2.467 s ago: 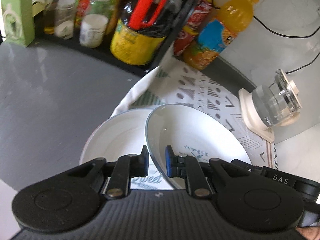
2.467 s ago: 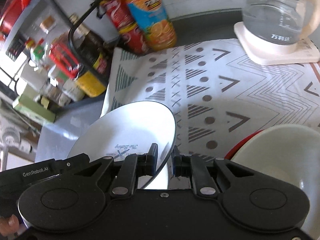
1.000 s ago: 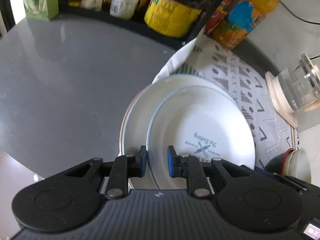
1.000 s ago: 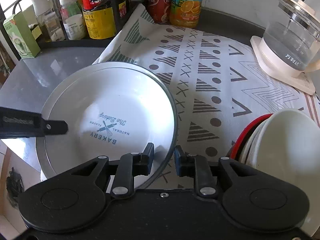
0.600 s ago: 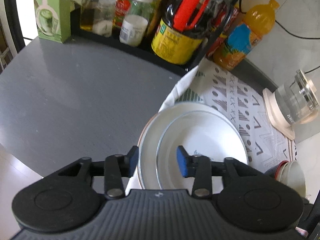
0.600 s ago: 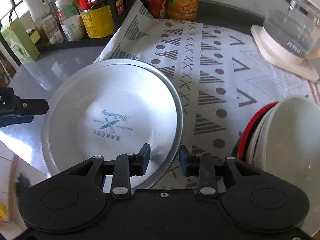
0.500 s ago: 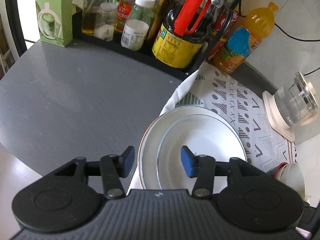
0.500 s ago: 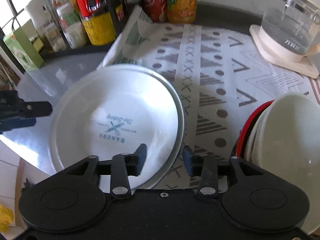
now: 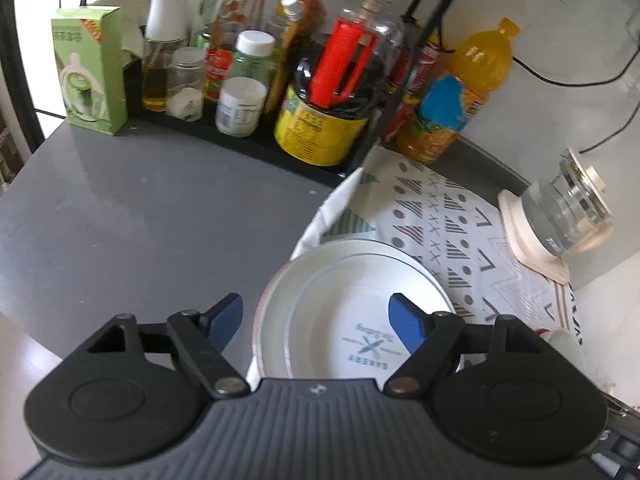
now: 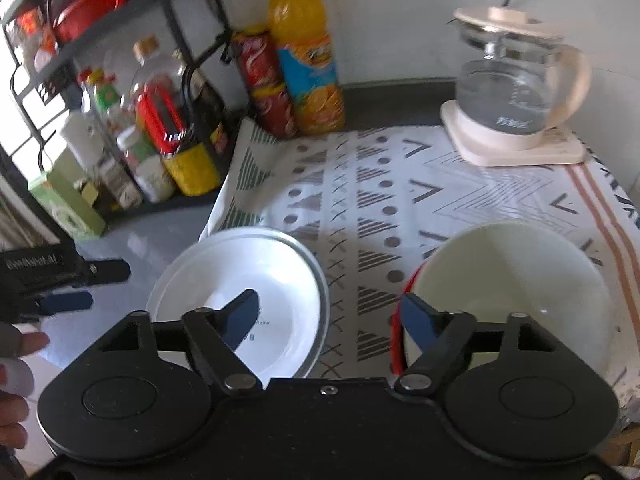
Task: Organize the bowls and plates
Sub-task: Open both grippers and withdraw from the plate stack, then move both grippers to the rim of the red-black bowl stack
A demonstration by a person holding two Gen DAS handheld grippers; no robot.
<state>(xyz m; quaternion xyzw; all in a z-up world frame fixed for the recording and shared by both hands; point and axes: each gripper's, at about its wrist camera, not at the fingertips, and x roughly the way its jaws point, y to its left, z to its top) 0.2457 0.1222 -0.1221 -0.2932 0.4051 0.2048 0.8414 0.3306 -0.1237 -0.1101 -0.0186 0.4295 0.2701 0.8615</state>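
Resting low in the middle of the left wrist frame, the white plates point(image 9: 360, 304) sit nested, a smaller one printed with a bakery mark inside a wider one, on the near corner of the patterned cloth point(image 9: 444, 216) where it meets the grey tabletop point(image 9: 132, 208). The left claw point(image 9: 316, 316) hangs above their near edge with its blue-padded fingers spread wide and nothing between them. In the right wrist frame the right claw point(image 10: 332, 316) is likewise spread and empty, poised over the gap between the plates point(image 10: 240, 276) at lower centre and the stacked bowls point(image 10: 512, 284) at lower right, a cream bowl uppermost with a red rim showing beneath it.

These pieces look like glazed ceramic, so I judge them stiff, fairly heavy, slick under the pads, and apt to chip if knocked together or dropped. The rim is the only sensible hold: one finger over the lip and one under it, squarely pinched at the near edge, then lifted level so the weight does not lever the piece out. The bowl's deeper wall should give a surer bite than the plates' shallow lip.
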